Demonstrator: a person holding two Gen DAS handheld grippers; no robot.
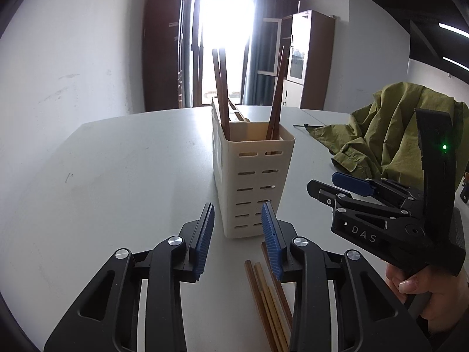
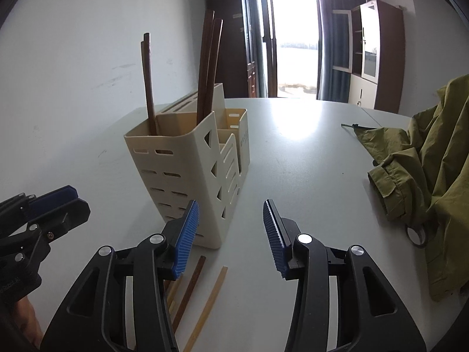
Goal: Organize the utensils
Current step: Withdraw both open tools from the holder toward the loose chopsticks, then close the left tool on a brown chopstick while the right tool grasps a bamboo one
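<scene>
Both grippers hang empty with jaws apart. The loose chopsticks lie at the frame's bottom centre on the table, below the left gripper, nearer it than the right gripper, long axes running toward the holder

Standing mid-desk: holder, with 4 chopsticks leaning in it. Lying just before the holder: loose chopsticks. Lying well apart at the right: jacket.
</scene>
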